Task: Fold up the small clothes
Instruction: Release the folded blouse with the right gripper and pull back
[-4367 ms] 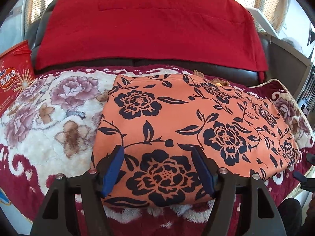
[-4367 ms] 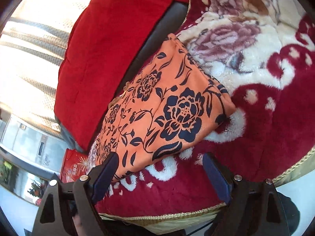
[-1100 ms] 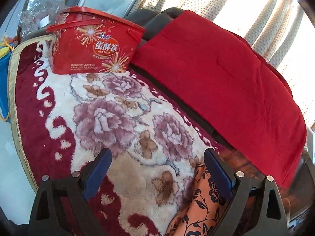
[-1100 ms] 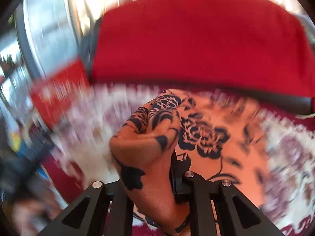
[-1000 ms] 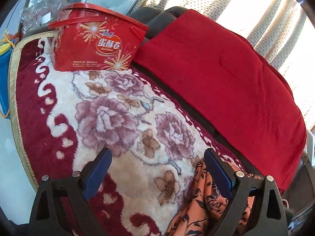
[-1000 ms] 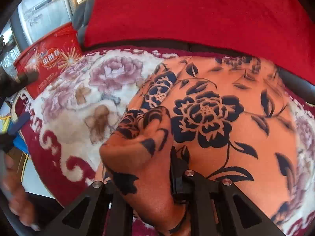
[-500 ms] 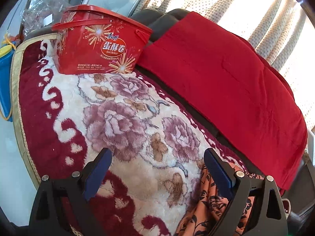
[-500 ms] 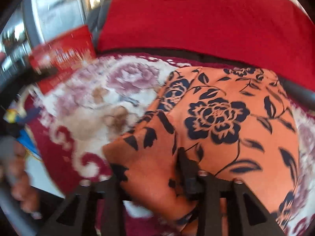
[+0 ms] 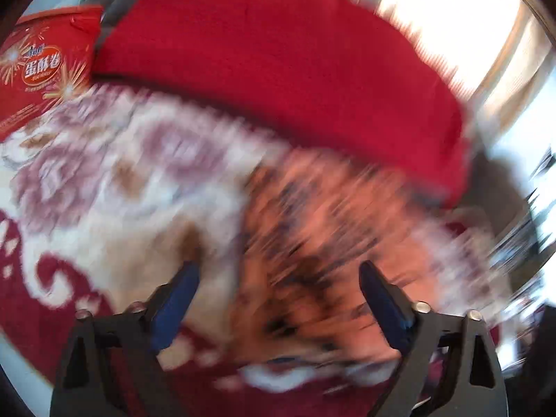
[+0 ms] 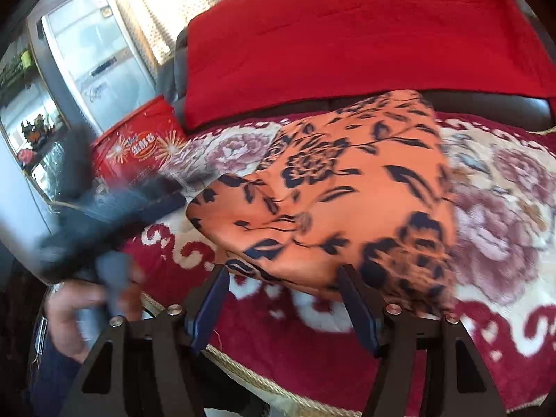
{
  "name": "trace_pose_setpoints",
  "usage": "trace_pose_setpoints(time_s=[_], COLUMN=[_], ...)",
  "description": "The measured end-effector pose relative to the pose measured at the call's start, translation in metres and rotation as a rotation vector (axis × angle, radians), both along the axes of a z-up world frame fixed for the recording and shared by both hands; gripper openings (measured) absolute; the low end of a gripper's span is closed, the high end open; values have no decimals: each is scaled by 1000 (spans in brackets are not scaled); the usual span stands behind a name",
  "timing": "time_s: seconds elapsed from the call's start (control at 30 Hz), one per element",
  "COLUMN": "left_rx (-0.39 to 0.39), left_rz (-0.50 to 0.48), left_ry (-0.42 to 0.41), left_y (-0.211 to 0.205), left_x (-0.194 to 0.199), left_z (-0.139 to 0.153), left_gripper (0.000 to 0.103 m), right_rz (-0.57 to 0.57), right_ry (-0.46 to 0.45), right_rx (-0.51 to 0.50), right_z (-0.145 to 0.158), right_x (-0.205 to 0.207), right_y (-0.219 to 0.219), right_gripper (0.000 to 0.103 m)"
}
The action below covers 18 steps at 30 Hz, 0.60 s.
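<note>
On the left, the left gripper [image 9: 276, 288] is seen to have swung over toward the orange cloth [image 9: 323, 243], where a moment ago only the flowered blanket [image 9: 104, 180] and a strip of the cloth's edge were in front of it. Its jaws have just been closing a little, but a wide gap is still kept between them. The near edge of the cloth is seen between them, yet this view is badly smeared, so it cannot be told if the cloth is touched. In the other view the same gripper is seen only as a dark blur at the left, with the hand [image 10: 74, 309] that holds it below. On the right, a bunch of the cloth was pinched by the right gripper [image 10: 283, 293] a second ago, and now it has been let go. Its jaws have just been opening and are held wide, with nothing pressed between the pads. This is judged to mean that one fold has been laid down and another may be started. The cloth is found in the middle of the blanket, in front of the red cushion [image 10: 365, 31] and to the right of the red tin [image 10: 137, 154]. It is orange with dark blue flowers and leaves, soft and thin. It looks folded over, with a puffy, rounded edge at its left, not yet pressed flat.
</note>
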<state>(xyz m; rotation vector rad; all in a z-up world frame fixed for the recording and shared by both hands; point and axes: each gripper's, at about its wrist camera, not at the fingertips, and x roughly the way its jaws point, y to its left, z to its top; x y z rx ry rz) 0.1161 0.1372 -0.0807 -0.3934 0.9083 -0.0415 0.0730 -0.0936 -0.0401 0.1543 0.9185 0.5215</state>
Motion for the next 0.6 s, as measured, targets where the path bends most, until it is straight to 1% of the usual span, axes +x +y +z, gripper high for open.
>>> trace_pose_setpoints(time_s=[0.03, 0.07, 0.1, 0.13, 0.23, 0.3, 0.37, 0.43, 0.47, 0.5, 0.53, 0.6], left_rx=[-25, -124, -240, -242, -116, -82, -14, 112, 140, 156, 161, 162], left_rz=[35, 61, 100, 103, 99, 112, 125, 151, 157, 162, 162, 134], left_ry=[111, 159, 170, 162, 121, 107, 62, -43, -85, -142, -196, -281], left_y=[7, 17, 30, 33, 25, 22, 14, 1, -3, -9, -15, -29], left_x=[7, 9, 6, 5, 0, 0, -2, -8, -10, -13, -16, -19], left_z=[-23, -37, -46, -43, -32, -30, -20, 3, 10, 20, 29, 41], left_gripper=[53, 52, 52, 52, 54, 55, 56, 57, 58, 64, 72, 80], right_rz=[-13, -27, -41, -53, -83, -96, -106, -118, -125, -132, -144, -169], right_ry=[0, 0, 1, 6, 26, 46, 57, 58, 57, 58, 58, 62], right_rx=[7, 15, 26, 41, 77, 103, 130, 158, 168, 181, 199, 231], right_z=[1, 4, 4, 3, 0, -3, -5, -3, -2, -1, 2, 5], right_x=[-2, -4, -6, -5, -6, -4, -3, -3, -3, -2, -2, 0], right_y=[-9, -18, -25, -30, -47, -57, -64, -73, -77, -82, -88, -99], right_gripper=[69, 69, 69, 69, 69, 69, 69, 69, 69, 69, 70, 72])
